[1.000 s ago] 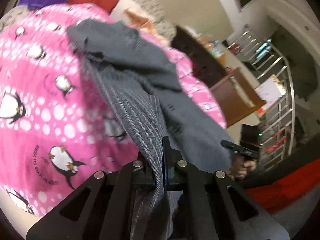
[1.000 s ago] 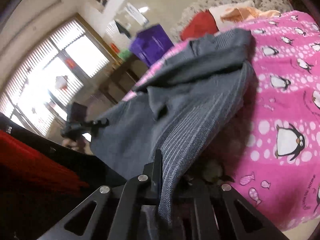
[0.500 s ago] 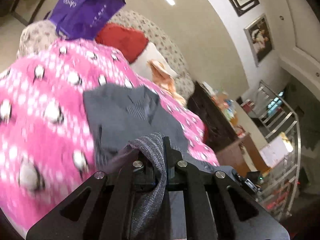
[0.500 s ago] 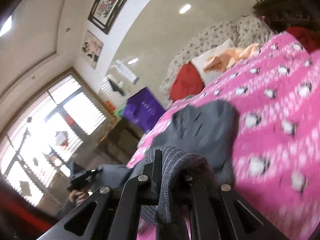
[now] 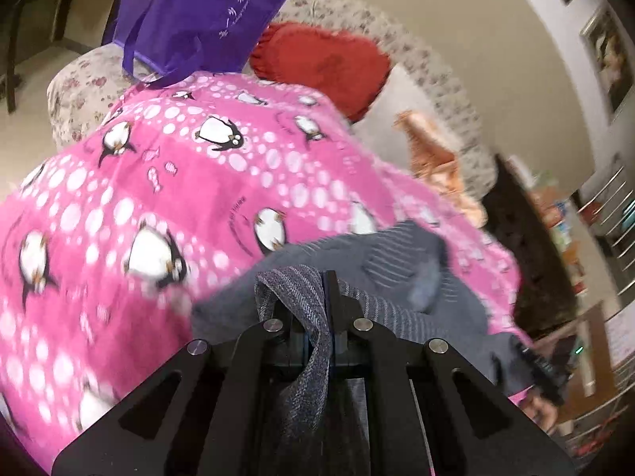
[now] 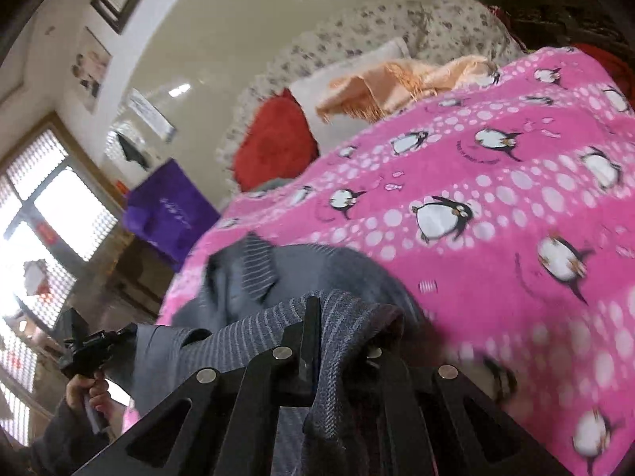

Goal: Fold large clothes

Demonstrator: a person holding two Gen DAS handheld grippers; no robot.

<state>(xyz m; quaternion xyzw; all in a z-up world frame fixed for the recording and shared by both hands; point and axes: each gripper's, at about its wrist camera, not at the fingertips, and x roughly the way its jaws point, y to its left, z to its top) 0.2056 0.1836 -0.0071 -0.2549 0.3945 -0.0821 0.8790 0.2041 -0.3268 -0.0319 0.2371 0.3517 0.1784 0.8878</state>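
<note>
Both hand-held grippers pinch the same grey striped garment (image 5: 397,277). On the left hand-held gripper (image 5: 329,289), the two black fingers are pressed together on a fold of the cloth, and the fold loops up over the tips and hangs down between the arms. On the right hand-held gripper (image 6: 317,317), the fingers are squeezed tight on another fold, and the cloth bunches over the top and covers one side.

Most of the garment (image 6: 285,277) lies in a heap on the bed, close to the near edge. Its ribbed edge with thin light stripes shows in both views. Part of it is lifted off the bed where the fingers hold it.

Under it is a pink blanket with penguins (image 5: 178,182) and white dots. Past the heap, the blanket (image 6: 496,182) lies bare and open a long way toward the head of the bed. A red pillow (image 5: 329,63), a white pillow (image 6: 349,75) and a peach cloth with fringe (image 6: 405,83) sit at the far end. A purple bag (image 5: 206,12) stands at the far corner of the bed. Bright windows (image 6: 47,214) are off to one side.

In the right view, the person's left hand (image 6: 89,392) shows at the bed's edge, gripping a black handle.
</note>
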